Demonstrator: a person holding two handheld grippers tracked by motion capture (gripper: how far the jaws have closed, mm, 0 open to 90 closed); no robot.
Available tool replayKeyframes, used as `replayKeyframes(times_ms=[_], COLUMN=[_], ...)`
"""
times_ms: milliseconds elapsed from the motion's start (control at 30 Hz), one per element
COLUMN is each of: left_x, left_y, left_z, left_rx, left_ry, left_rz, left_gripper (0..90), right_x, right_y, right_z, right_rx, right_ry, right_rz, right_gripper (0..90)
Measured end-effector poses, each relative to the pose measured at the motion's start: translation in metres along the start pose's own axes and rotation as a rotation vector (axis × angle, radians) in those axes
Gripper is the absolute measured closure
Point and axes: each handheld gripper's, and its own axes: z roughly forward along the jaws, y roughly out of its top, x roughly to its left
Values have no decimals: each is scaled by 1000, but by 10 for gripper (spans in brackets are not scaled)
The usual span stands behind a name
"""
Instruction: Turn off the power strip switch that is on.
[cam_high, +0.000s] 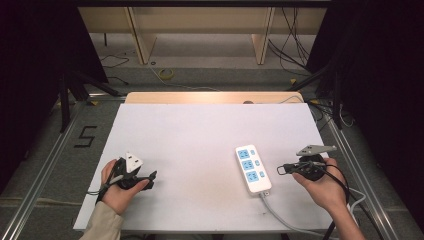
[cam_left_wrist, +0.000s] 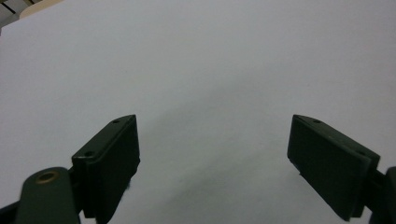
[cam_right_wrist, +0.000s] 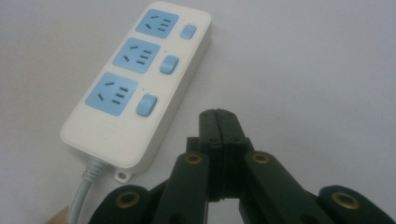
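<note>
A white power strip (cam_high: 253, 168) with three blue sockets and blue switches lies on the white table sheet (cam_high: 200, 135), its grey cable running off toward the front edge. The power strip (cam_right_wrist: 140, 84) lies just left of my right gripper (cam_right_wrist: 217, 114), whose jaws are pressed together with nothing between them. In the high view my right gripper (cam_high: 281, 170) points left at the strip's right side, a short gap away. My left gripper (cam_high: 152, 176) rests at the front left of the sheet. My left gripper (cam_left_wrist: 212, 154) stands wide open over bare white sheet.
The table's wooden back edge (cam_high: 210, 96) shows behind the sheet. Beyond it are wooden shelf legs (cam_high: 142, 42) and loose cables on the floor. A dark tripod leg (cam_high: 65, 100) stands at the left, with a "5" mark (cam_high: 85, 136) on the floor.
</note>
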Motion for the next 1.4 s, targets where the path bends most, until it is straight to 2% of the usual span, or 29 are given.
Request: replayKeyframes(times_ms=[1400], left_x=[0], left_y=[0], left_z=[0], left_rx=[-1], left_ry=[-2], left_rz=[3], left_gripper=[165], right_x=[9], right_y=[23], right_z=[16], right_rx=[26], right_ry=[11], right_rz=[-20], right_gripper=[900])
